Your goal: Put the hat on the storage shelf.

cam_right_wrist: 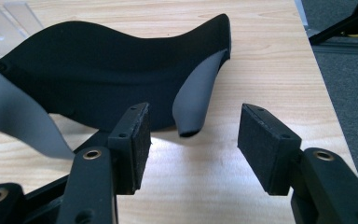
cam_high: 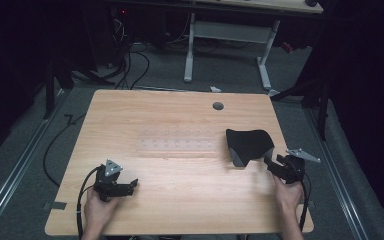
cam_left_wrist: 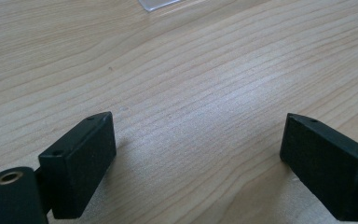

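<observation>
A curved black mat (cam_high: 249, 144) with a grey underside, soft and curling up at its edges, is lying near the right edge of the pale wood-grain table (cam_high: 180, 200). The right gripper (cam_right_wrist: 192, 140) is gaping wide just beside it, gripping nothing. The left gripper (cam_left_wrist: 198, 158) is resting wide apart near the front-left corner, empty. A clear plastic strip (cam_high: 176, 145) is lying mid-table.

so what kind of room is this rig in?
Probably a lab or workshop set up for recording. A wooden table stands between dark curtains, cables trail over the grey carpet behind it, and a height-adjustable desk frame stands beyond.
</observation>
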`<state>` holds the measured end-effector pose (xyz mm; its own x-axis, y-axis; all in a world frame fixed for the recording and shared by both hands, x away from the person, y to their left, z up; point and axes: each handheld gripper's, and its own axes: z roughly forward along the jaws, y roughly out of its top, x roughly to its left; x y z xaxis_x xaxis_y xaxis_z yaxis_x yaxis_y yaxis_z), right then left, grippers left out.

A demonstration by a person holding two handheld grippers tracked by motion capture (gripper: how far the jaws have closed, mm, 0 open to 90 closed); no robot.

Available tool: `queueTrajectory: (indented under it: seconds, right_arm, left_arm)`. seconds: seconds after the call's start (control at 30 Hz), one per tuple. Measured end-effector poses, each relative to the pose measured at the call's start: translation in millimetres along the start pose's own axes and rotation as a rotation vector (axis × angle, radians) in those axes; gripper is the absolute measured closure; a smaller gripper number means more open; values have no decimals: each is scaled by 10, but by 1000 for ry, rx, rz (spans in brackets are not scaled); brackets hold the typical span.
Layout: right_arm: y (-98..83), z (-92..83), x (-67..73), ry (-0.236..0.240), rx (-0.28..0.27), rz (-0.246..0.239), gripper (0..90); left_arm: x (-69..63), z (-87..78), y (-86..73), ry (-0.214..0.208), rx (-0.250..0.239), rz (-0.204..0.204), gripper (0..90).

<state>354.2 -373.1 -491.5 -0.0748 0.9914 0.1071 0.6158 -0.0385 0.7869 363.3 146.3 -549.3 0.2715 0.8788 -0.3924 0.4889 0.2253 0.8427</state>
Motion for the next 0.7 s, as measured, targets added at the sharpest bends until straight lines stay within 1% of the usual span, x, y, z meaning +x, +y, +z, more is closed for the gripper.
queueTrajectory:
  seconds: [0.07,0.13,0.23,0.27,0.3,0.33,0.4,0.43,0.47,0.5,0.53,0.57,0.6,0.63,0.67,0.7]
  right_arm:
    - [24,45,-20,8,5,10,441]
    - [44,90,-28,5,10,13,442]
    - [105,170,-26,16,17,40,443]
    - [126,197,-28,22,9,53,446]
    - [126,197,-28,22,9,53,446]
    - [164,241,-29,22,13,71,460]
    - [195,281,-33,18,15,77,475]
    - [206,306,-35,22,4,82,494]
    - [206,306,-35,22,4,82,494]
    - [204,341,-45,31,-8,89,532]
    - [204,341,-45,31,-8,89,532]
    - [199,358,-49,32,-3,96,546]
    - [181,408,-70,42,15,115,563]
    - [172,428,-79,52,20,120,570]
    - [172,428,-79,52,20,120,570]
    - [162,455,-81,68,22,117,587]
  left_arm:
    - [0,0,0,0,0,0,107]
    - [0,0,0,0,0,-1,108]
    - [0,0,0,0,0,0,108]
    - [0,-2,-1,-1,0,1,109]
    - [0,-2,-1,-1,0,1,111]
    - [-1,-3,-1,-2,0,1,112]
    - [-2,-4,-1,-2,-1,-2,114]
    - [-2,-4,-1,-2,-2,0,114]
    - [-1,-4,-1,-2,-1,0,114]
    - [-1,-5,-1,-2,-1,0,115]
    - [-1,-5,-1,-2,-1,0,115]
    - [-2,-5,-1,-2,-1,-1,115]
    - [-1,-5,-1,-2,-1,-1,116]
    - [-1,-5,-1,-2,-1,0,116]
    - [-1,-5,-1,-2,-1,-1,116]
    - [-2,-5,-1,-2,-2,-1,115]
